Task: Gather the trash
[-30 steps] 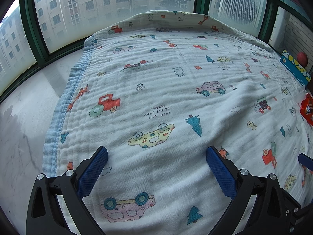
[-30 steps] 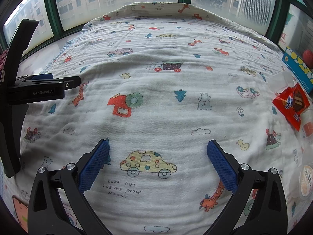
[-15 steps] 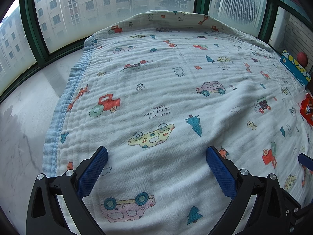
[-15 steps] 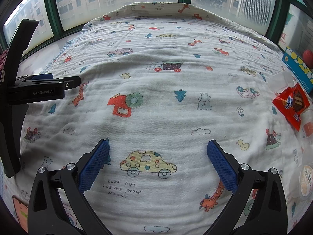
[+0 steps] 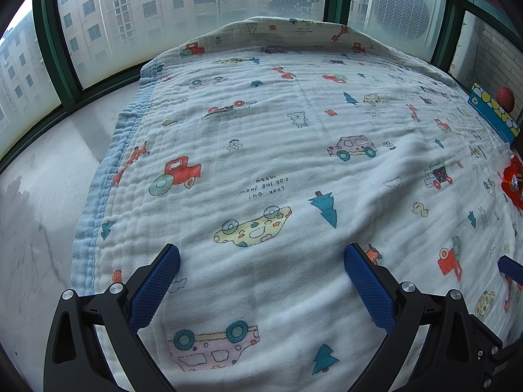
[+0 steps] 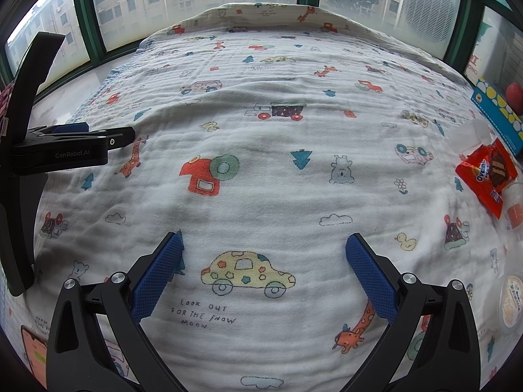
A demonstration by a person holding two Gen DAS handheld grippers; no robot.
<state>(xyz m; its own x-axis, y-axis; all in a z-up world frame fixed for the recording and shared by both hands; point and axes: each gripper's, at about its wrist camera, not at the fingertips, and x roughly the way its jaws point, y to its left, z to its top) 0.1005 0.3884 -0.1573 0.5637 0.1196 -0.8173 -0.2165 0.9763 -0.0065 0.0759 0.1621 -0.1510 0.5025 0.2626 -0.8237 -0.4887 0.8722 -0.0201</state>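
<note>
Red wrapper (image 6: 487, 176) lies on the printed blanket (image 6: 261, 170) at the far right, touching a small clear cup (image 6: 514, 207) and near a blue box (image 6: 497, 114). The right tool (image 6: 264, 261) hovers over the blanket, jaws spread wide and empty. The left tool (image 5: 261, 272) is likewise wide apart, holding nothing.

Soft, even daylight from the hazy windows (image 5: 196, 16) behind the blanket (image 5: 278, 170); shadows faint, only along the folds. Sharp at centre, strongly bowed at the fisheye edges, dark vignette in the corners. No glare or motion blur.
</note>
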